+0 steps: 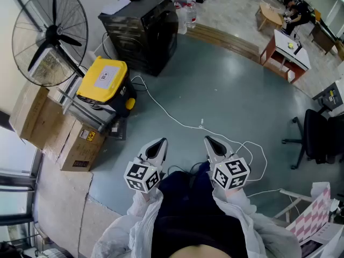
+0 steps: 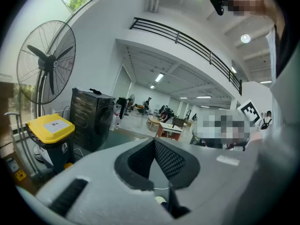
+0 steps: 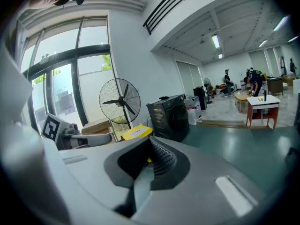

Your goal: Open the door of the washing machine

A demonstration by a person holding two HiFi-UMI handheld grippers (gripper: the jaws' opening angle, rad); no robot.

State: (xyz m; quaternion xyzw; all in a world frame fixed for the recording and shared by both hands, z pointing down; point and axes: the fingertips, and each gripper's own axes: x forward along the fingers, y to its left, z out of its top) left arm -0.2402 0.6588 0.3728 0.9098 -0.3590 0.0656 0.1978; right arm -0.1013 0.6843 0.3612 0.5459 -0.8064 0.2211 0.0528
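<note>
Tongs (image 3: 151, 148): pressed together, nothing between them.
Washing machine (image 3: 171, 117): black, well beyond the tongs.
Fan (image 3: 119, 100): left of the machine.
Yellow lid (image 3: 137, 132): below the fan.

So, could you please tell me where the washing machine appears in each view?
Head view: washing machine, top, left of centre.
Left gripper view: washing machine, left, mid-height.
Right gripper view: washing machine, just right of centre.
Shared landmark: standing fan, left of it in all three.
</note>
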